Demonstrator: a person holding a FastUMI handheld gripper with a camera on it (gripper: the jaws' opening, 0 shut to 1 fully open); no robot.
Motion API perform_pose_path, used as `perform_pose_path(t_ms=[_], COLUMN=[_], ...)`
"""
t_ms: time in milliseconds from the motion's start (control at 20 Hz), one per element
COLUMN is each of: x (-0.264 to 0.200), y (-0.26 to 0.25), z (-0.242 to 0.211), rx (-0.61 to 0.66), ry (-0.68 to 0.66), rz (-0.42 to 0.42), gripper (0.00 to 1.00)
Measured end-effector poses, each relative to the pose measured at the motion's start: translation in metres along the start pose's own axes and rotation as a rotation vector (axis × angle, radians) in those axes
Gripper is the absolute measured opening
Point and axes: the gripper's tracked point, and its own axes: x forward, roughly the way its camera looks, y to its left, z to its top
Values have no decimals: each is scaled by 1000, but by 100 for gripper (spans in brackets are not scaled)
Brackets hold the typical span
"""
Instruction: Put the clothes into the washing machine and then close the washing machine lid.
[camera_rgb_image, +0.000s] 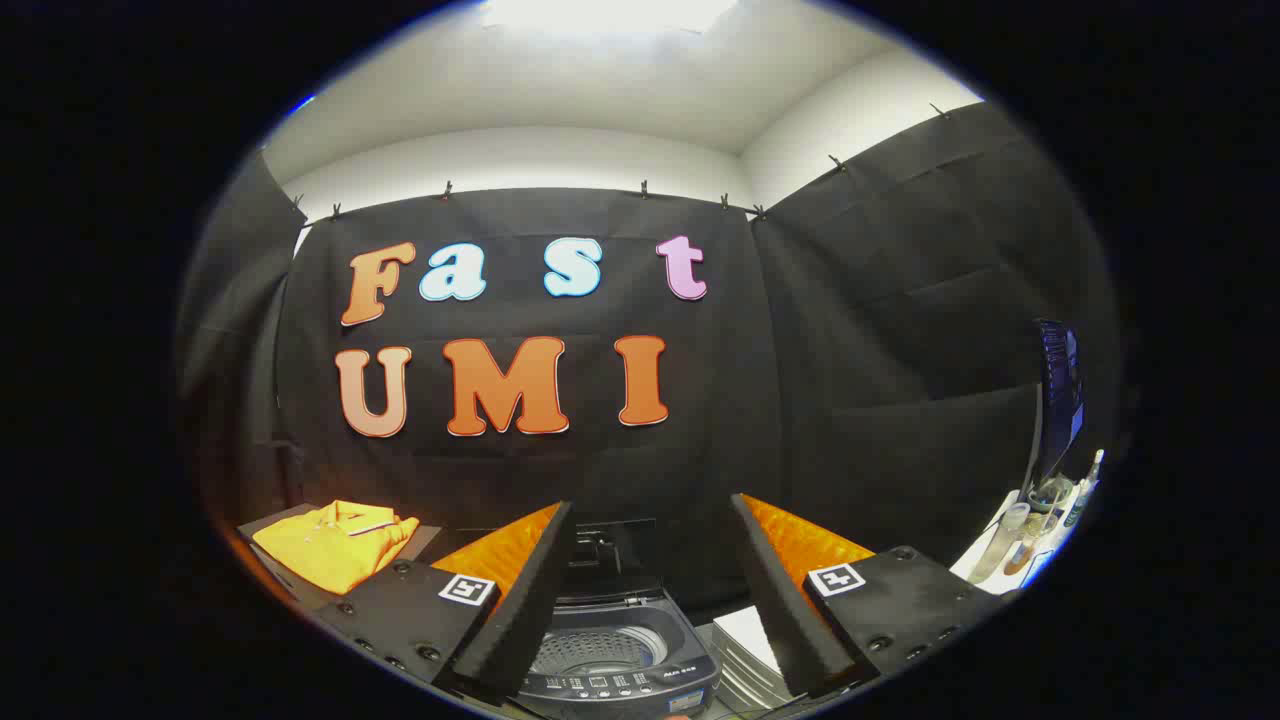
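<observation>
We hold the gripper (652, 560) with fingers spread wide and empty, ready to grasp. The folded yellow collared shirt (335, 545) waits far left; the small grey top-loading washing machine (615, 655), lid up, sits near, between the fingers.

A staged recording booth, not a lived-in home.

Black cloth (900, 300) is clipped up as walls under a plain white ceiling (560, 100) with a bright light panel. A small top-loading washing machine (615, 660) stands with its lid up, a folded yellow shirt (335, 545) lies nearby, and a monitor (1058, 395) and bottles (1040, 525) sit off to one side.
</observation>
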Motion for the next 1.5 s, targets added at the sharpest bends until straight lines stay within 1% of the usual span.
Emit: perform_pose_path(t_ms=[350, 550, 950, 1150, 1250, 1400, 1500], x=[-4, -7, -10, -11, -8, 3, 11], y=[11, 8, 14, 40, 54, 73, 97], z=[-2, -3, 3, 3, -7, 2, 10], rx=[-3, -9, 22, 40, 42, 3, -6], ry=[-1, 5, 0, 12, 69, 78, 74], rz=[14, 6, 10, 78, 115, 139, 174], gripper=[98, 98, 98, 98, 98, 98, 98])
